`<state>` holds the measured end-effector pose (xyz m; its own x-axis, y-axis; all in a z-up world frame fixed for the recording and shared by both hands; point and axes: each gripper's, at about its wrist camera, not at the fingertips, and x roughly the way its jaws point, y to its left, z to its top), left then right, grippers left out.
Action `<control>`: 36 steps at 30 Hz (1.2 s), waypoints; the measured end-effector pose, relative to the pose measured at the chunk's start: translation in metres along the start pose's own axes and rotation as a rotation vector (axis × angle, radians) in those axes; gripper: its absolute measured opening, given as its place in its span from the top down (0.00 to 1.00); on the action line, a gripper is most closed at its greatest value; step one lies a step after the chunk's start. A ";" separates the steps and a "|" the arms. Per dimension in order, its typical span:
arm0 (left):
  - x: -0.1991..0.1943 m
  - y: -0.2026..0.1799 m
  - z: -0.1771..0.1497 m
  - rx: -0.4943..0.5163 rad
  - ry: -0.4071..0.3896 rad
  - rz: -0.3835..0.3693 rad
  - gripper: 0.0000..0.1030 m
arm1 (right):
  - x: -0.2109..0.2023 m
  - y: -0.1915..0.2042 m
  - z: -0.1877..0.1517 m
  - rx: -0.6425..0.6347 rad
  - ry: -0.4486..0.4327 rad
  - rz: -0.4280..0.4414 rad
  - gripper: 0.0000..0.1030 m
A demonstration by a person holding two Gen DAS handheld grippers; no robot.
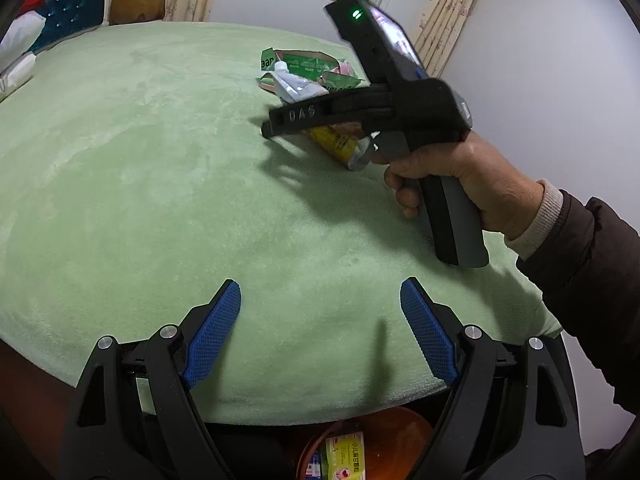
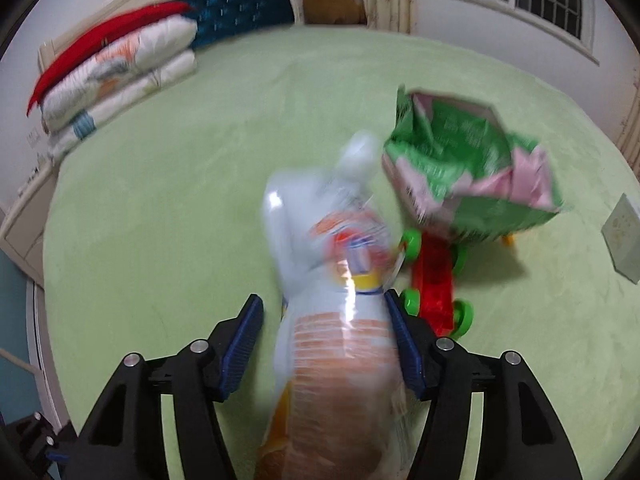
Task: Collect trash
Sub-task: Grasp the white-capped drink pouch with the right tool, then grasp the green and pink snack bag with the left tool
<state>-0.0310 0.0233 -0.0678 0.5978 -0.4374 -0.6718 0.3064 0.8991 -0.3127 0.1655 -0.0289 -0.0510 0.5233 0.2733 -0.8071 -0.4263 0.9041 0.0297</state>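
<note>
Straddling a blurred pouch (image 2: 336,340), the right tongs (image 2: 324,344) look unclenched; left tongs (image 1: 320,332) gape empty.

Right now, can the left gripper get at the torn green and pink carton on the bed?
Probably not directly. The left gripper hangs open over bare bedspread, and the right gripper with its hand sits between it and the torn green and pink carton.

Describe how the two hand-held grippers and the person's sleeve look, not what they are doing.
The left hand-held gripper has black angular fingers with blue textured pads and silver pivot bolts. The right hand-held gripper is built the same; from the side it shows a black body embossed with letters, a green indicator light and a grey-and-black pistol handle. The person wears a dark brown jacket sleeve over a beige ribbed cuff.
</note>
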 end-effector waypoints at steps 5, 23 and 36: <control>-0.002 0.004 0.001 -0.011 0.002 0.009 0.22 | -0.015 -0.006 -0.006 0.035 -0.026 0.029 0.63; 0.029 -0.010 0.134 0.001 -0.015 0.117 0.22 | -0.181 -0.086 -0.152 0.272 -0.341 0.051 0.63; 0.181 -0.001 0.307 -0.340 0.247 0.221 0.22 | -0.205 -0.134 -0.216 0.407 -0.392 0.079 0.63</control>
<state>0.3047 -0.0629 0.0171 0.4143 -0.2540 -0.8740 -0.0928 0.9435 -0.3182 -0.0438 -0.2766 -0.0167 0.7691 0.3765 -0.5164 -0.1972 0.9084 0.3686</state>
